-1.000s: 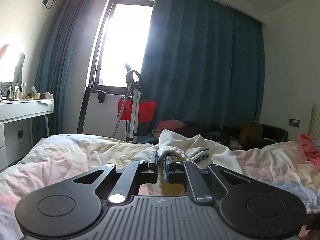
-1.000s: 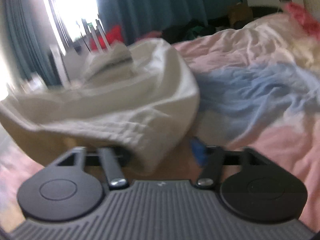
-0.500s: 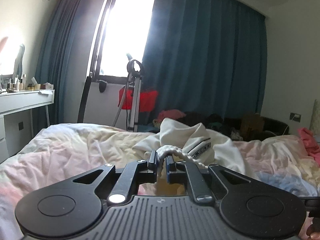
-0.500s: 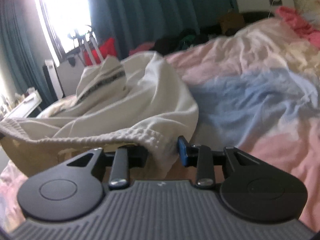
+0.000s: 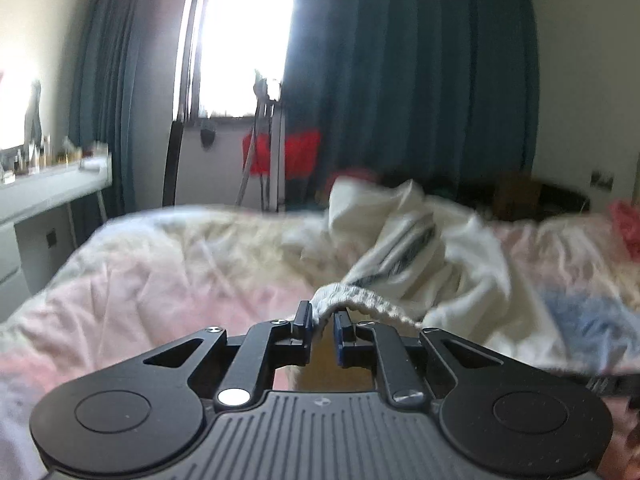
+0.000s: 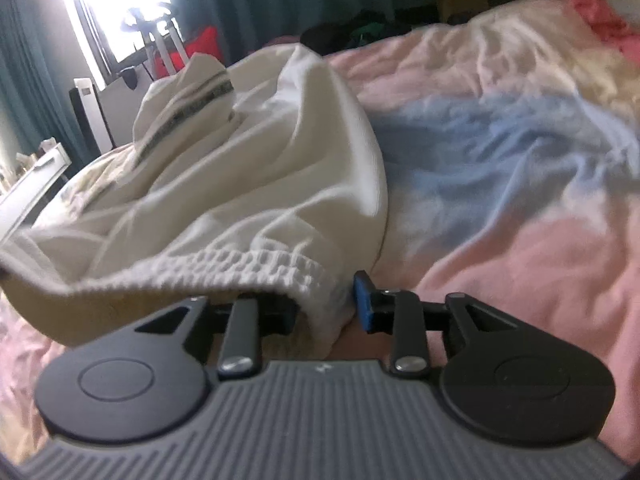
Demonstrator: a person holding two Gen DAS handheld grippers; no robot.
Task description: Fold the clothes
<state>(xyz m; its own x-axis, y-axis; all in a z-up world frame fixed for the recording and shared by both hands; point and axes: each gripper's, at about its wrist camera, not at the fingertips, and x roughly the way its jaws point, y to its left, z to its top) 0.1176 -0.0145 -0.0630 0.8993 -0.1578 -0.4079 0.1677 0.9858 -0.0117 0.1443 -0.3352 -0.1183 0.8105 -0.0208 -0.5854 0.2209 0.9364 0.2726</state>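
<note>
A white garment with a ribbed elastic waistband and a dark striped band lies bunched on the bed, in the left wrist view (image 5: 404, 256) and the right wrist view (image 6: 248, 168). My left gripper (image 5: 322, 320) is shut on one end of the waistband and holds it lifted. My right gripper (image 6: 326, 300) has its jaws apart with the other end of the waistband (image 6: 256, 264) draped between them; the blue pad (image 6: 362, 296) stands clear of the cloth.
The bed has a rumpled pink, blue and cream duvet (image 6: 500, 152). A pink garment (image 5: 626, 224) lies at the far right. A white desk (image 5: 48, 188) stands left; a tripod (image 5: 260, 140), window and dark curtains lie beyond the bed.
Both grippers have pulled back toward the near side with the waistband, stretching it. The right jaws have closed in from wide open but still stand apart.
</note>
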